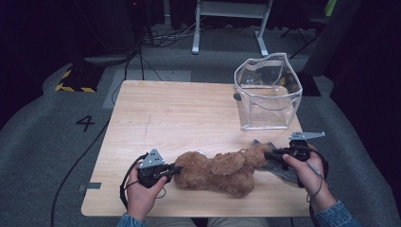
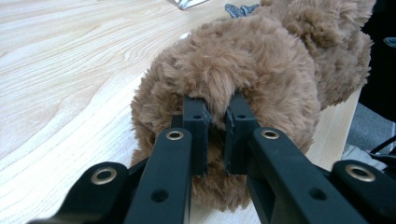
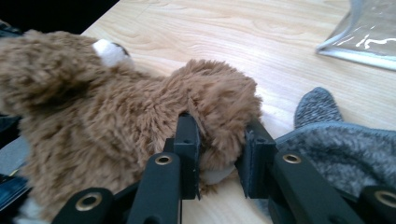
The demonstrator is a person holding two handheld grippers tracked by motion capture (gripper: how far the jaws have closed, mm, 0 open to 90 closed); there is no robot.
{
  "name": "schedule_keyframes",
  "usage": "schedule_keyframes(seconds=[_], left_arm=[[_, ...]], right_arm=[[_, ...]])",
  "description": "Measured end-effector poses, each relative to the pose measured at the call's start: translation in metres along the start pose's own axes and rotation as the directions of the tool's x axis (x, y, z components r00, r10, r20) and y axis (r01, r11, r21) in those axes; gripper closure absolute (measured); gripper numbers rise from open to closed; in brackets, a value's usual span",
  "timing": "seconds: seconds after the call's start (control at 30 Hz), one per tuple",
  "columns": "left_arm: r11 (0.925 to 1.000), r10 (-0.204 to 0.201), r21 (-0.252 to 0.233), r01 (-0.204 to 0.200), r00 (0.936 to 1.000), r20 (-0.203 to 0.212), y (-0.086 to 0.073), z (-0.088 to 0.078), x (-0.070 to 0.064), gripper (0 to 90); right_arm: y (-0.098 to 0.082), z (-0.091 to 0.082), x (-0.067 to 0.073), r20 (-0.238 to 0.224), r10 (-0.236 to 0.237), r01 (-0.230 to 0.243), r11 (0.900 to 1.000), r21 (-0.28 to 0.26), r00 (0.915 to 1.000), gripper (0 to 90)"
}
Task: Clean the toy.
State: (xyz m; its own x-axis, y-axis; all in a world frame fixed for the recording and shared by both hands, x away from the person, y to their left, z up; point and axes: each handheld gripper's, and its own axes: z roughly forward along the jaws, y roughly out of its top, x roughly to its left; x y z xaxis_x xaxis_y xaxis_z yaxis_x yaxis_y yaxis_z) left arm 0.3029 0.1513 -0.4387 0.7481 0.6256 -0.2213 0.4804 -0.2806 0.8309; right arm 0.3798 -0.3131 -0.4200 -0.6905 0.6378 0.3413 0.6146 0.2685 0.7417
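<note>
- Nearest the camera: left gripper, jaws nearly together and clenched on a tuft of brown pile at one end of the plush toy; fur bulging over both pads.
- Right gripper, jaws wider, clamped on a thicker furry limb at the toy's opposite end; pads sunk into the pile.
- Plush toy lying along the table's near edge, between the two grippers, long axis parallel to that edge; held at both ends, middle resting on the wood.
- Key relation: clear bag standing open at the far right corner, beyond the toy and closest to the right gripper; any transfer judged to run away from the near edge and to the right, right hand leading.
- Materials: toy soft, shaggy, limp, likely to sag between grips; small white patch on the fur.
- Grey knitted cloth flat under the right end of the toy, touching it; risk of snagging judged modest.
- Bag: transparent, stiff plastic, pale trimmed rim, upright.
- Table: pale wood grain, smooth.
</note>
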Motion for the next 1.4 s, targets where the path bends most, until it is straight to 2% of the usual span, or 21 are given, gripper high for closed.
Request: schedule_keyframes(seconds=[0.1,0.2,0.3,0.4,0.43,0.47,0.57,0.6,0.67,0.7,0.83,0.97,1.03,1.07,1.1,1.13,1.17,1.23,1.3,1.37,1.4], left_arm=[[0.9979,0.063,-0.014,-0.063,0.9980,-0.002,0.000,0.003,-0.001,76.2],[0.9879,0.148,-0.045,-0.148,0.9890,-0.012,0.002,0.001,-0.001,45.6],[0.9838,0.170,-0.065,-0.167,0.9848,0.037,0.004,0.002,-0.002,34.4],[0.9833,0.180,-0.041,-0.177,0.9812,0.070,0.005,0.010,-0.005,34.4],[0.9845,0.175,-0.028,-0.173,0.9796,0.099,0.005,0.011,-0.005,40.1],[0.9859,0.167,-0.008,-0.167,0.9773,0.130,0.006,0.012,-0.006,54.1],[0.9826,0.175,0.050,-0.179,0.9816,0.077,0.008,0.014,-0.010,74.4],[0.9793,0.191,0.060,-0.193,0.9804,0.050,0.010,0.015,-0.010,77.6],[0.9811,0.178,0.073,-0.180,0.9835,0.034,0.011,0.017,-0.010,80.7],[0.9816,0.176,0.070,-0.178,0.9840,0.024,0.011,0.018,-0.010,81.1],[0.9847,0.163,0.060,-0.163,0.9865,0.016,0.010,0.020,-0.008,81.1],[0.9865,0.154,0.055,-0.155,0.9880,0.014,0.010,0.022,-0.007,81.0],[0.9855,0.160,0.055,-0.160,0.9871,0.011,0.010,0.022,-0.007,80.9],[0.9855,0.160,0.055,-0.160,0.9870,0.011,0.010,0.022,-0.007,80.9],[0.9858,0.159,0.051,-0.160,0.9871,0.014,0.010,0.022,-0.007,80.9],[0.9862,0.158,0.049,-0.158,0.9874,0.016,0.010,0.022,-0.006,80.9],[0.9874,0.152,0.042,-0.152,0.9883,0.018,0.009,0.022,-0.006,80.8],[0.9872,0.153,0.041,-0.154,0.9879,0.025,0.009,0.022,-0.004,80.7],[0.9891,0.143,0.033,-0.144,0.9893,0.031,0.008,0.022,-0.004,80.7],[0.9900,0.137,0.029,-0.138,0.9900,0.034,0.007,0.022,-0.003,80.6],[0.9912,0.129,0.025,-0.130,0.9910,0.035,0.007,0.022,-0.003,80.6]], right_arm=[[-0.001,0.002,-0.003,0.014,0.007,-0.007,1.000,-0.003,0.9999,73.4],[0.001,0.006,-0.004,0.033,0.018,-0.018,1.000,-0.010,0.9993,74.1],[0.002,0.011,-0.007,0.058,0.012,-0.012,1.000,-0.010,0.9982,74.4],[0.003,0.015,-0.008,0.072,0.013,-0.011,1.000,-0.021,0.9973,74.5],[0.004,0.015,-0.008,0.077,0.008,-0.006,1.000,-0.024,0.9970,74.5],[0.004,0.016,-0.009,0.083,0.001,0.001,1.000,-0.025,0.9966,74.3],[0.004,0.015,-0.007,0.095,-0.013,0.018,0.999,-0.044,0.9954,69.8],[0.003,0.013,-0.007,0.109,-0.043,0.049,0.997,-0.054,0.9932,65.3],[0.003,0.008,-0.004,0.161,-0.068,0.084,0.992,-0.096,0.9846,50.8],[0.001,-0.001,-0.004,0.196,-0.108,0.132,0.984,-0.116,0.9746,42.2],[-0.006,-0.018,-0.003,0.214,-0.095,0.125,0.983,-0.133,0.9723,38.2],[-0.028,-0.029,-0.020,0.349,-0.074,0.083,0.996,-0.012,0.9341,31.0],[-0.039,-0.025,-0.028,0.416,-0.098,0.084,0.995,0.052,0.9041,27.5],[-0.049,-0.016,-0.038,0.459,-0.125,0.091,0.991,0.096,0.8794,23.4],[-0.054,-0.011,-0.042,0.477,-0.134,0.090,0.989,0.114,0.8685,21.9],[-0.054,-0.011,-0.042,0.477,-0.134,0.090,0.989,0.114,0.8685,21.9],[-0.058,-0.007,-0.046,0.491,-0.133,0.072,0.987,0.140,0.8610,21.9],[-0.066,0.001,-0.053,0.485,-0.123,0.043,0.984,0.173,0.8656,25.7],[-0.065,-0.003,-0.052,0.408,-0.121,0.051,0.983,0.177,0.9048,61.8],[-0.062,-0.006,-0.046,0.384,-0.162,0.087,0.975,0.205,0.9089,76.0],[-0.062,-0.006,-0.046,0.384,-0.162,0.087,0.975,0.205,0.9089,76.0]])
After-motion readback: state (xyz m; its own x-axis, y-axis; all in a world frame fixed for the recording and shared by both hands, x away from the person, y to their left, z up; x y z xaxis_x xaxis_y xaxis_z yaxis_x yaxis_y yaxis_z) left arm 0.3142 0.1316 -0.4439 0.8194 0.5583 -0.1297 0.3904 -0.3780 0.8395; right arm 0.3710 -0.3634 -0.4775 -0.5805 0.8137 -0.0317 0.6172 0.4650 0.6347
